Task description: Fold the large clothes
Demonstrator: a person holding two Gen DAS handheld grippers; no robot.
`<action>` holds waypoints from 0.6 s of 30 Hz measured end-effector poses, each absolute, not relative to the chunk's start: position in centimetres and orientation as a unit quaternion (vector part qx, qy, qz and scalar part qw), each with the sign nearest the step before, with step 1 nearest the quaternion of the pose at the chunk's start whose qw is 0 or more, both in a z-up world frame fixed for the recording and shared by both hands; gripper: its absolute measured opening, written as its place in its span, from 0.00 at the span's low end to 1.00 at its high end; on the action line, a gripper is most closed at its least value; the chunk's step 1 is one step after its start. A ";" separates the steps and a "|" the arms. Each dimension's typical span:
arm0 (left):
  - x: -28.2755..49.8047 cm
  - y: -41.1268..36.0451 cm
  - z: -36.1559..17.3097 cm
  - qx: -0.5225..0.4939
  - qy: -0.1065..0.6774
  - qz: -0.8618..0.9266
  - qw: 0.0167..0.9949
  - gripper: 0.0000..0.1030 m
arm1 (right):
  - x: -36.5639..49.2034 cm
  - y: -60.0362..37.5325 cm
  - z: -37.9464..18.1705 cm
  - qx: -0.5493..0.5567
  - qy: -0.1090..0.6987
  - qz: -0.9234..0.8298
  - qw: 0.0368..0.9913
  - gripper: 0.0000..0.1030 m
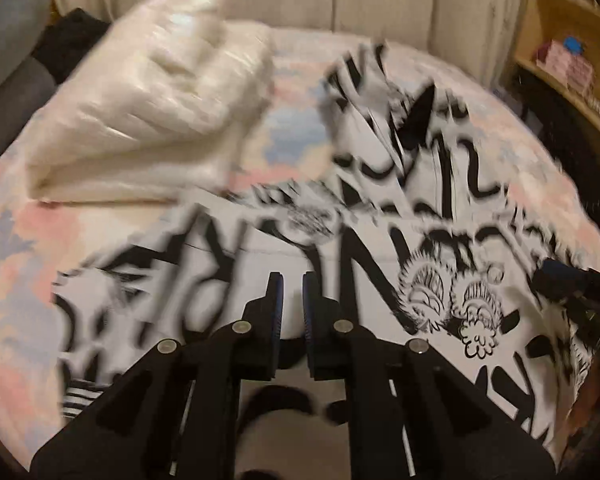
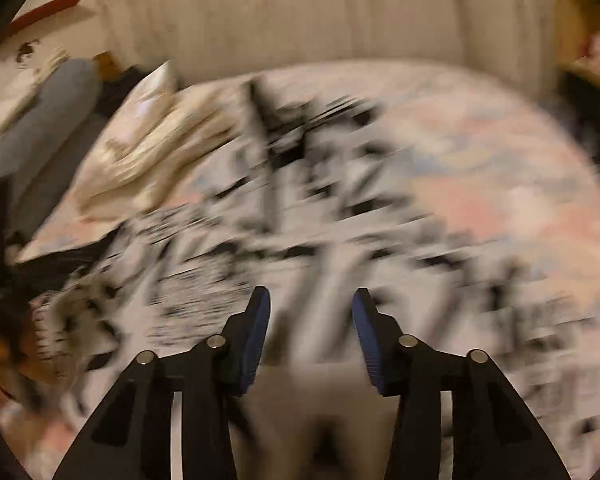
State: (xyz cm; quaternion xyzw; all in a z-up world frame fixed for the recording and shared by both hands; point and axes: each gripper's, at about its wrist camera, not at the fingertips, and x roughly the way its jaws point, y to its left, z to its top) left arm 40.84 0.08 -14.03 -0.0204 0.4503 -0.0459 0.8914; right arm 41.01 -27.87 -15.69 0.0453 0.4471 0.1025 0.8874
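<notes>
Two tongs over the printed garment (image 1: pixel 380 216): left tongs (image 1: pixel 292 280) nearly closed, right tongs (image 2: pixel 311 294) parted, empty.

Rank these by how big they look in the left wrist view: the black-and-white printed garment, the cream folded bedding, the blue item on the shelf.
1. Printed garment
2. Cream bedding
3. Blue item, far back, so really unsure

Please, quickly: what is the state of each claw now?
Left claw: nearly closed; whether it pinches the printed garment cannot be told.
Right claw: open, holding nothing.
</notes>
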 end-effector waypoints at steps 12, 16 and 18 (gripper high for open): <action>42.0 3.3 -17.7 -0.006 0.467 -0.080 0.881 0.01 | 42.7 -41.0 -19.9 0.029 0.452 -0.038 0.891 0.16; 42.5 4.9 -17.5 -0.046 0.475 -0.090 0.874 0.01 | 41.3 -49.5 -20.4 0.147 0.452 -0.049 0.878 0.08; 42.4 4.8 -17.1 -0.043 0.484 -0.078 0.871 0.01 | 40.6 -50.1 -19.5 0.135 0.452 -0.078 0.878 0.17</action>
